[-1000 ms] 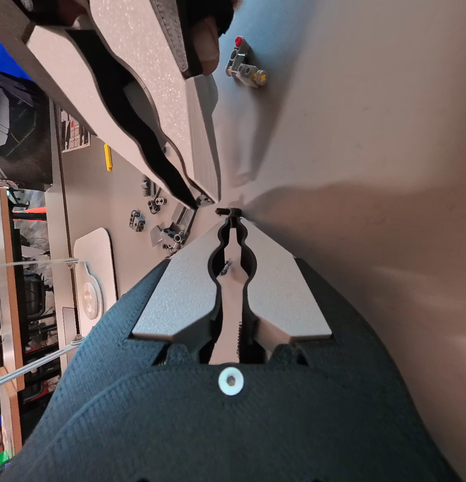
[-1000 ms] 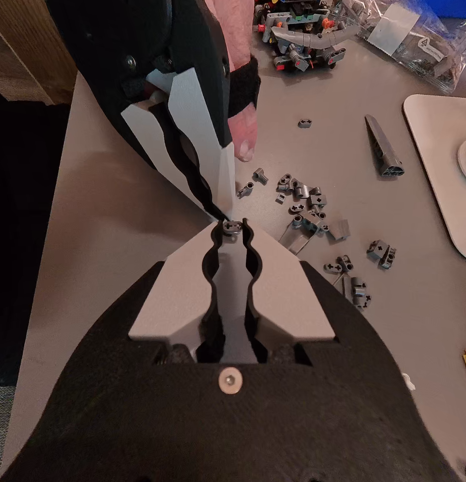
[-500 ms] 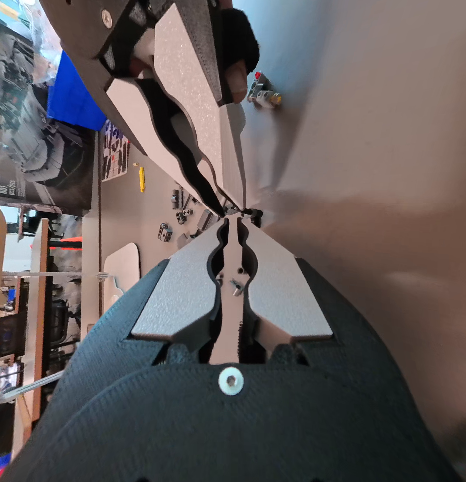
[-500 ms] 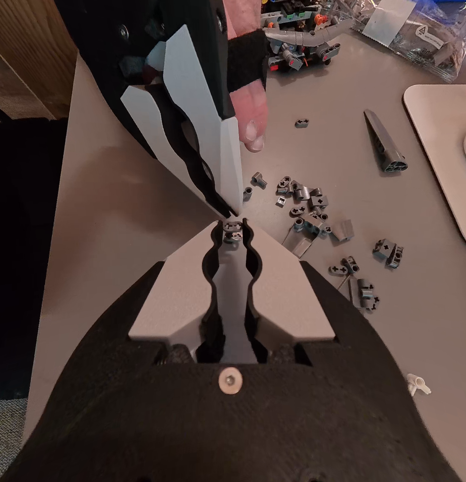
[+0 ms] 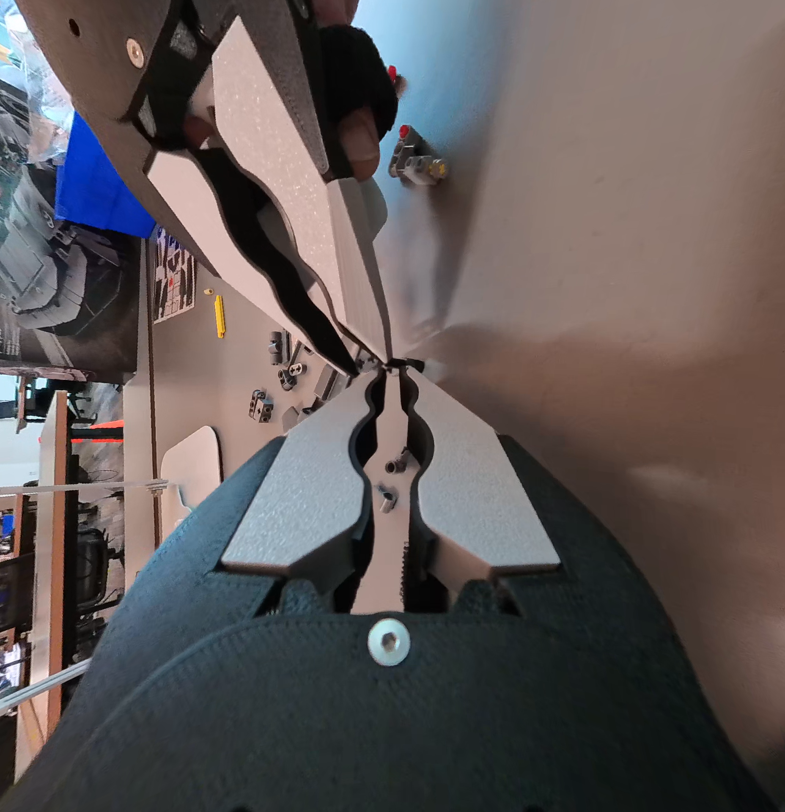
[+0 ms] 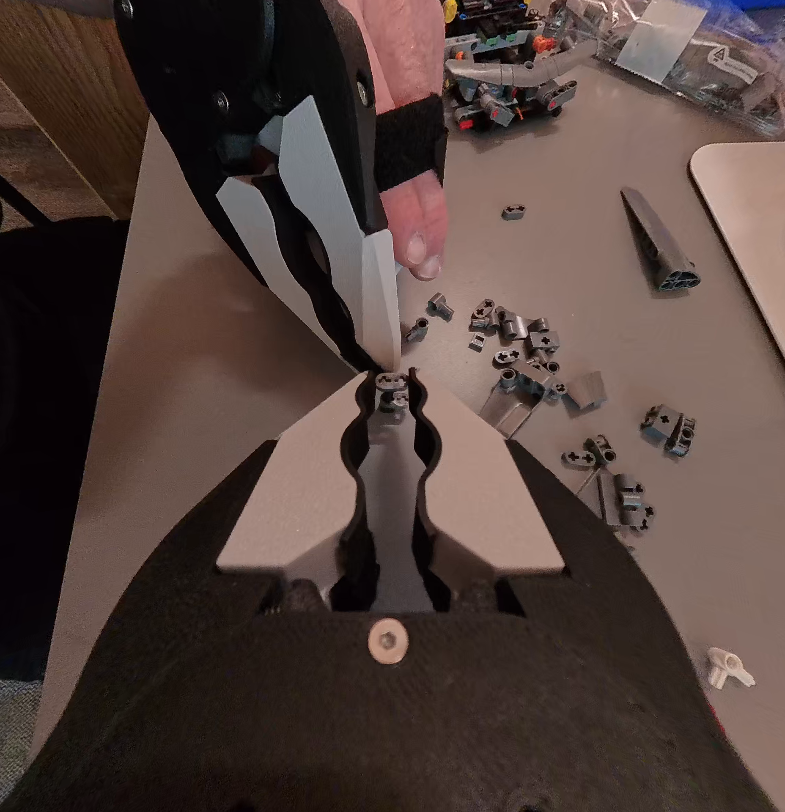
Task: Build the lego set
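Pinching a small grey connector [image 6: 391, 381], the right claw [image 6: 393, 378] meets the left claw [image 6: 384, 362], nipped on a thin black pin [image 5: 409, 363] above the worktop [image 6: 206, 351]; steady alignment matters.

L wrist cam: rolled sideways, low, close to desk [image 5: 601, 219] | R wrist cam: looks down, close | shared: loose grey bricks [image 6: 527, 334], both tongs' tips

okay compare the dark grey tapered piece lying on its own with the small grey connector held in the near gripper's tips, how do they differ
The tapered piece is long and wedge-shaped, and darker; the connector is short and oval with cross-shaped holes. The tapered piece lies flat on the table, apart from the loose pile; the connector sits off the table between the right gripper fingertips, the other gripper's tips right by it. Both are grey plastic building parts.
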The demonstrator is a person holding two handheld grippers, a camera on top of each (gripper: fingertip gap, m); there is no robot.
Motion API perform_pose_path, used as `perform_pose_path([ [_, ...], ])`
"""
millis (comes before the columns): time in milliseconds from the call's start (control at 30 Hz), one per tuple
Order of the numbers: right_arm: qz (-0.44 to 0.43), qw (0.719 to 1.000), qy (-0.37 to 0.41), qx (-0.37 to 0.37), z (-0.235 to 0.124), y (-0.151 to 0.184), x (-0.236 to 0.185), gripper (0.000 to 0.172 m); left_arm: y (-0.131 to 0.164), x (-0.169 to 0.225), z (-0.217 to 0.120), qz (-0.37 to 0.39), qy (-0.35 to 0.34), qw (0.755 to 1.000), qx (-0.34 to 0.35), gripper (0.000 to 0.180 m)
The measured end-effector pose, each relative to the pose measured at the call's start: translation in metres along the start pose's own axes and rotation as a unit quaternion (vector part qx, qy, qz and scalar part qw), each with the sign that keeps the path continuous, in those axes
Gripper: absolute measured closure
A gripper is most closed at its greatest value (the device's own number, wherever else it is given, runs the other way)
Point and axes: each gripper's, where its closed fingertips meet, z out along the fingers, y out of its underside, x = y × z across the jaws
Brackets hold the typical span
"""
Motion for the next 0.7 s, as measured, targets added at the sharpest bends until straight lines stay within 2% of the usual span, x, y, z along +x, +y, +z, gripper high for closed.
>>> perform_pose_path([
  [533, 0.005, 1.0, 0.001, -0.012, 0.0038, 0.005, 0.0007, 0.16, 0.0056, 0.0067, 0.0056, 0.004, 0.014, 1.0, -0.012, 0.177],
  [700, -0.017, 1.0, 0.008, -0.012, 0.0037, 0.0049, -0.001, 0.16, 0.0065, 0.0091, 0.0075, 0.008, 0.016, 1.0, -0.016, 0.177],
])
